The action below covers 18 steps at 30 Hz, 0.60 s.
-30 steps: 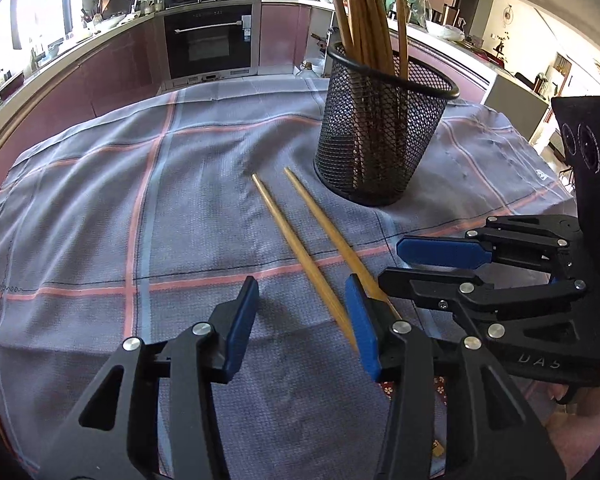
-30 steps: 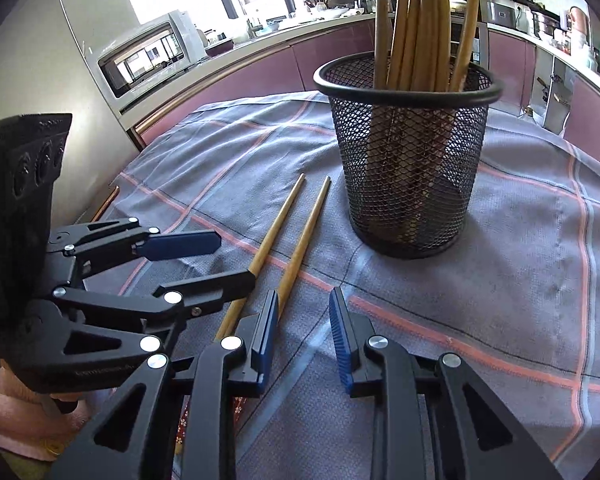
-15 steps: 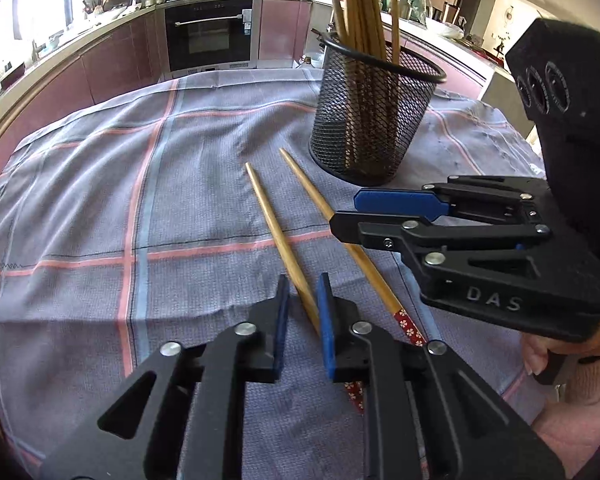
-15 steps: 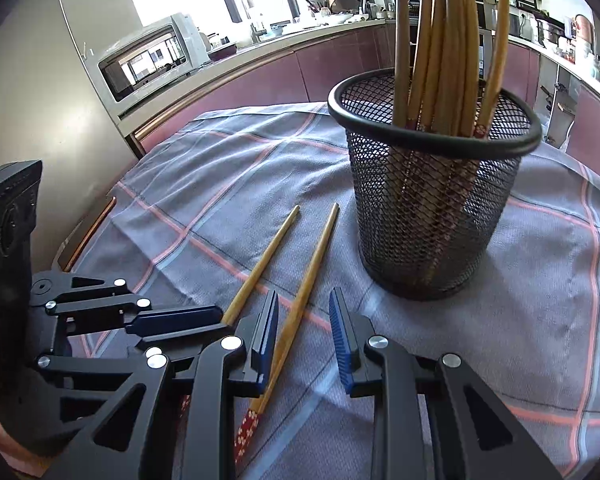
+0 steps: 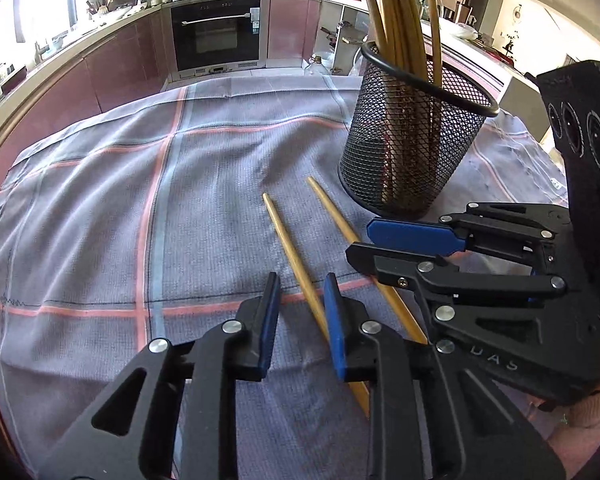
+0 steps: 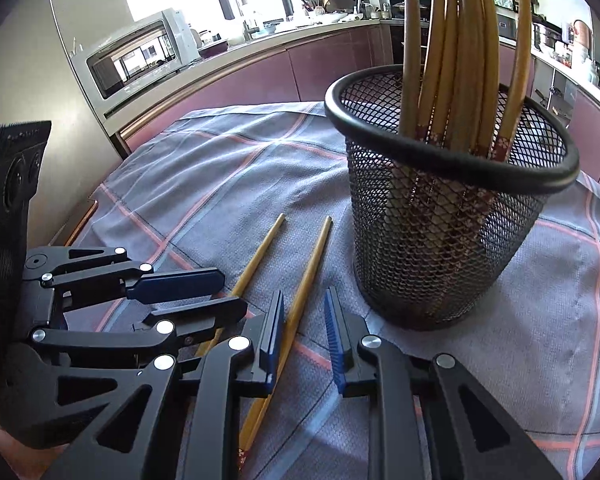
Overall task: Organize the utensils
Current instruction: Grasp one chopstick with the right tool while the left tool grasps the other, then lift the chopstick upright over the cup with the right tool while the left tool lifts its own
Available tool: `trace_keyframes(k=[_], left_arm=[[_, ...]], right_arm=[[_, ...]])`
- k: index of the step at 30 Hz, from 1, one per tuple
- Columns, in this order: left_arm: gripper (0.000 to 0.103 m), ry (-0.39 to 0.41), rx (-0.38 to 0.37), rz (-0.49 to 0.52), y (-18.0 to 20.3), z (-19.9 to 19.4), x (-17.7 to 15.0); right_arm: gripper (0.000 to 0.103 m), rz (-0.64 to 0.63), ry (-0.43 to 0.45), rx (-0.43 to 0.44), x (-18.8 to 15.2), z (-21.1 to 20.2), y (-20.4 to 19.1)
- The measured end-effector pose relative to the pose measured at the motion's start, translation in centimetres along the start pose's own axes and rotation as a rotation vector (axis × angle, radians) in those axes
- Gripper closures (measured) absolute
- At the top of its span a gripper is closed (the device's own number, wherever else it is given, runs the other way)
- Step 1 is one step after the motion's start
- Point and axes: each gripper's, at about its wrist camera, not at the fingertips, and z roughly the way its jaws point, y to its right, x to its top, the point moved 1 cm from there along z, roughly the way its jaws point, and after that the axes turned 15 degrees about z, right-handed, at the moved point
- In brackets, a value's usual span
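Observation:
Two wooden chopsticks lie side by side on the checked cloth. The left chopstick runs between the fingers of my left gripper, which is open around it. The right chopstick runs between the fingers of my right gripper, also open, near its left finger. The black mesh holder stands just beyond with several chopsticks upright in it; it also shows in the right wrist view. In the left wrist view the right gripper sits over the right chopstick.
The grey cloth with pink lines covers the whole table. Kitchen cabinets and an oven stand beyond the far edge. A microwave sits on the counter to the left.
My left gripper was open, nearly shut half a second ago, and has opened again around the left chopstick. Both grippers have moved closer to the holder. The chopsticks still lie on the cloth.

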Motion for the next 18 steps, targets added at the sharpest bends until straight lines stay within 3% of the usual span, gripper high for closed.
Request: trace_keyframes(k=[11, 18], left_arm=[[0.093, 0.003, 0.008, -0.051, -0.12, 0.25, 0.03], [0.096, 0.007, -0.003, -0.08, -0.14, -0.09, -0.64]], right_arm=[[0.098, 0.016, -0.008, 0.006, 0.24, 0.39, -0.03], [0.098, 0.032, -0.011, 0.031, 0.1, -0.17, 0.49]])
